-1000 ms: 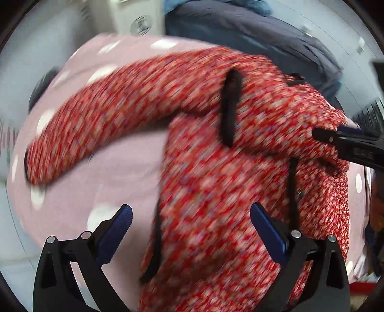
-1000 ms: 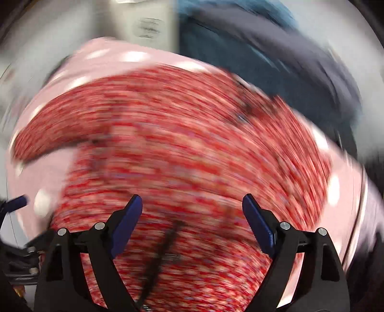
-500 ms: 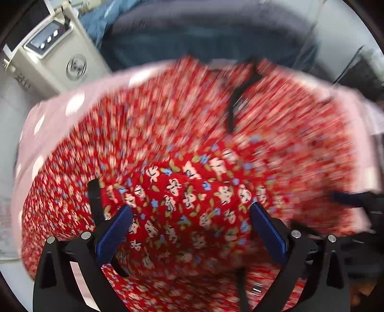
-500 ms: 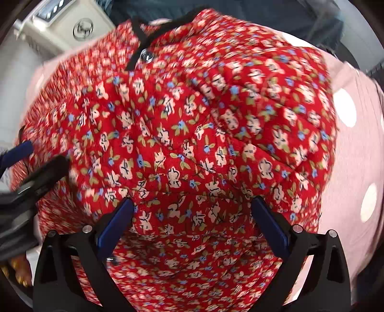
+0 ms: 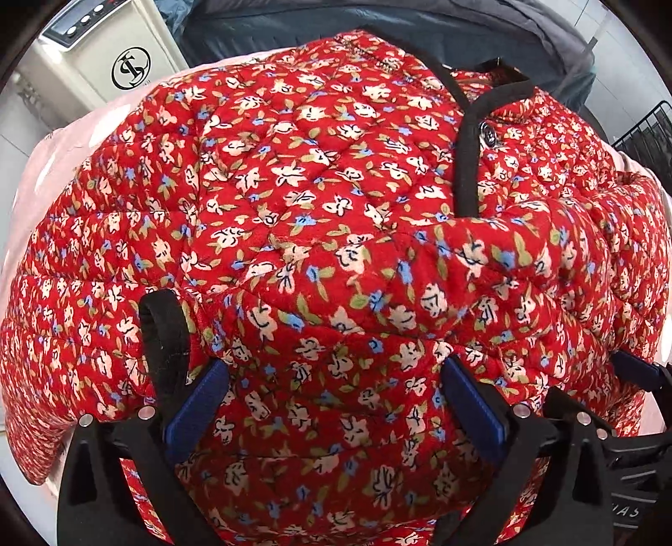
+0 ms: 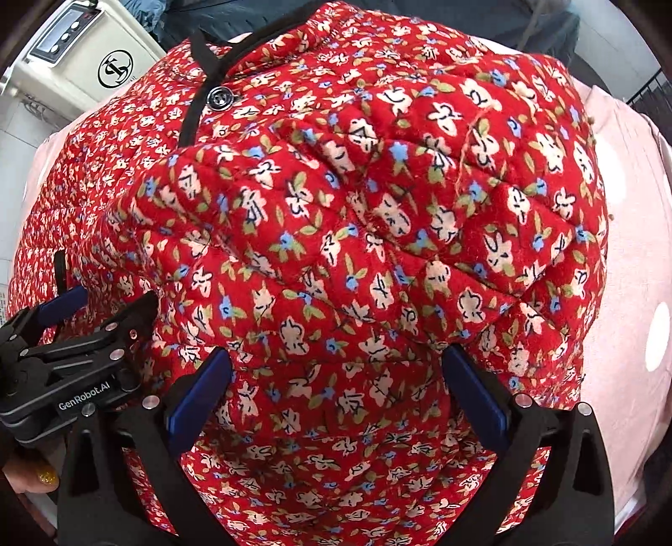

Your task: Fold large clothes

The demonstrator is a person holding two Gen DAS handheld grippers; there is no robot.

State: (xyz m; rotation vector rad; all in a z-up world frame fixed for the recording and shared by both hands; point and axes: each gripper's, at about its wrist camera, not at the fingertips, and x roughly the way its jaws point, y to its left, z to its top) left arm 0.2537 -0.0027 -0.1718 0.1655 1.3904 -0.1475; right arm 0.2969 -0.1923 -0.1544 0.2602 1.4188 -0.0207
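Observation:
A red quilted jacket with small flowers and black trim fills both views, lying bunched on a pink dotted cloth. My left gripper hangs straight down just above it, open wide, with padded fabric bulging between the blue pads; a black cuff lies beside its left finger. My right gripper stands open at its widest over a thick fold of the jacket, not pinching it. Each gripper shows at the edge of the other's view: the left gripper, the right gripper.
A cream appliance with a round logo stands at the back left. Dark blue and grey clothes lie piled behind the jacket. A black wire rack is at the right. A person's fingertip shows at the lower left.
Both grippers have sunk close to the jacket, which now fills the views. The left one has swung across from the outstretched sleeve to the body. The right jaws have widened.

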